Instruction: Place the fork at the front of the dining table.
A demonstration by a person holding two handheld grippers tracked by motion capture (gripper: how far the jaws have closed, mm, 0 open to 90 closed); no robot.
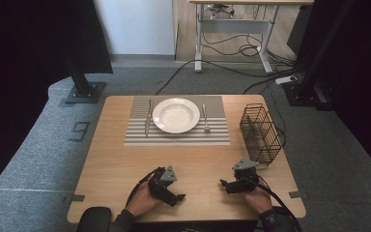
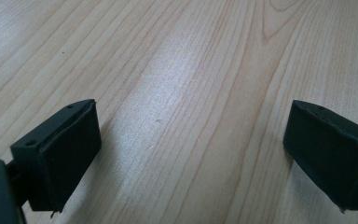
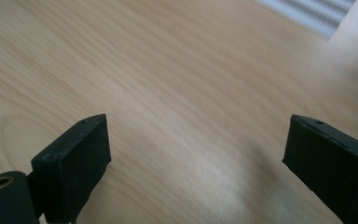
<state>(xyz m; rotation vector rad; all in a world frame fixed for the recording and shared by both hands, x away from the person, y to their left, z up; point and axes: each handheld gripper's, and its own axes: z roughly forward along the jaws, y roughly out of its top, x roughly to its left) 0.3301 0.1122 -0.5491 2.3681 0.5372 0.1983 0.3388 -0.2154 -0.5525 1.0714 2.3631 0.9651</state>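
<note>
A white plate (image 1: 176, 115) rests on a grey striped placemat (image 1: 177, 137) at the far middle of the wooden table (image 1: 116, 169). A knife (image 1: 148, 119) lies left of the plate and a fork (image 1: 205, 119) right of it. A black wire basket (image 1: 260, 133) stands at the right edge. My left gripper (image 1: 178, 198) sits near the front edge, held in a hand, jaws wide apart over bare wood (image 2: 186, 107). My right gripper (image 1: 223, 185) lies front right, also open, with nothing between its fingers (image 3: 74, 158) and a corner of the placemat (image 3: 307, 11) beyond.
Bare wood lies between the placemat and the two grippers. Beyond the table are grey carpet, a black stand base (image 1: 84, 92) at the far left, a desk frame (image 1: 232, 29) with cables on the floor, and dark curtains at both sides.
</note>
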